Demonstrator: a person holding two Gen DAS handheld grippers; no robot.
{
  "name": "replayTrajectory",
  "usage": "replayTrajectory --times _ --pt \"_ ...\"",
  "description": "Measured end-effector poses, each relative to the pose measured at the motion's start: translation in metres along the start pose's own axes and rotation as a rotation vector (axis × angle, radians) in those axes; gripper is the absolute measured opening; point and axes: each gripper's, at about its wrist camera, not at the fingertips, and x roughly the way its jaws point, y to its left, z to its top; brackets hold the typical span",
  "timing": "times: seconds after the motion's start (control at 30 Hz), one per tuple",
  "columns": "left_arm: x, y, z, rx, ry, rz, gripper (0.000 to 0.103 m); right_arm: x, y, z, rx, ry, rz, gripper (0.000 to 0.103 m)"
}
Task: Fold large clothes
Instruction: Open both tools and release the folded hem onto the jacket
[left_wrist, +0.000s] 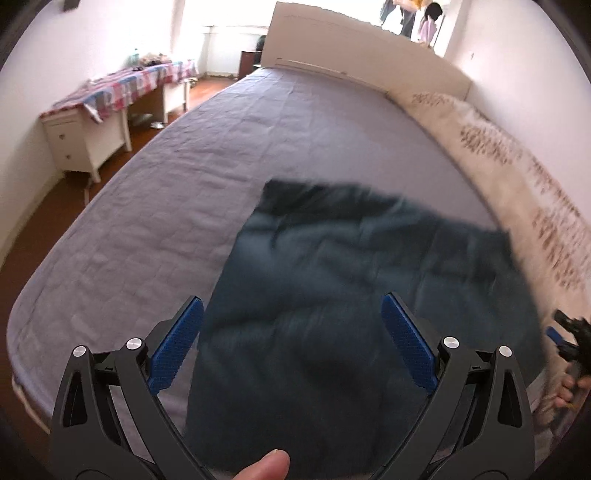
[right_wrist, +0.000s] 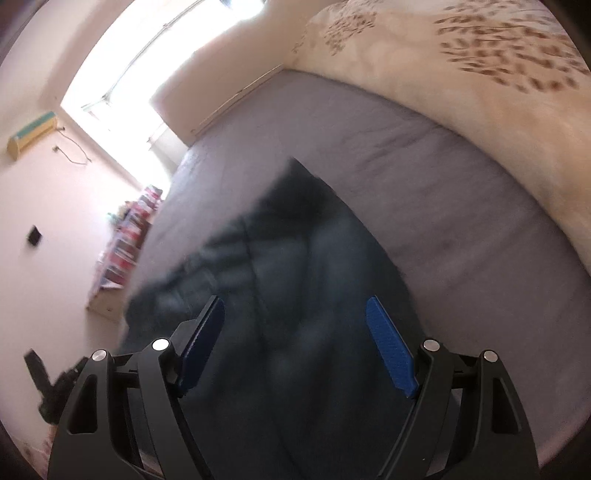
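Fingers (left_wrist: 406, 343) ribbed blue; garment (left_wrist: 351, 295) dark, creased.

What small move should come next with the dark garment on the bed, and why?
Probably lower both grippers to one edge of the dark blue garment and grasp it for a fold. The left gripper and right gripper stand open and empty, and the garment lies loose on the grey sheet.

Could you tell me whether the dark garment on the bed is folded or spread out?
Cannot tell: the dark garment lies flat on the bed, blurred.
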Motion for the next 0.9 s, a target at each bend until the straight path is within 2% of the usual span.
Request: replayTrajectory --times 0.1,0.2,0.33,0.47,0.67,0.83,0.9 --pt "-0.007 0.000 -0.034 0.018 0.018 0.056 0.096 -0.019 -0.016 -0.046 0.011 0.024 -0.046 0.078" --pt "-0.017 0.005 -0.066 0.000 0.025 0.091 0.096 -0.032 -0.022 -0.089 -0.061 0.021 -0.153 0.078" --pt "-0.027 0.009 -0.096 -0.010 0.062 0.124 0.096 -0.029 -0.024 -0.130 -0.122 0.062 -0.203 0.078" --pt "-0.027 0.002 -0.111 0.001 0.101 0.159 0.096 -0.021 -0.019 -0.140 -0.194 0.108 -0.208 0.078" --pt "-0.012 -0.015 -0.131 0.044 0.187 0.259 0.096 -0.010 -0.019 -0.144 -0.276 0.171 -0.242 0.078" --pt "0.003 -0.011 -0.146 -0.006 0.283 0.295 0.096 -0.007 -0.018 -0.147 -0.340 0.212 -0.254 0.078" --pt "0.003 -0.008 -0.148 -0.042 0.280 0.287 0.096 -0.006 -0.017 -0.149 -0.363 0.230 -0.252 0.081"
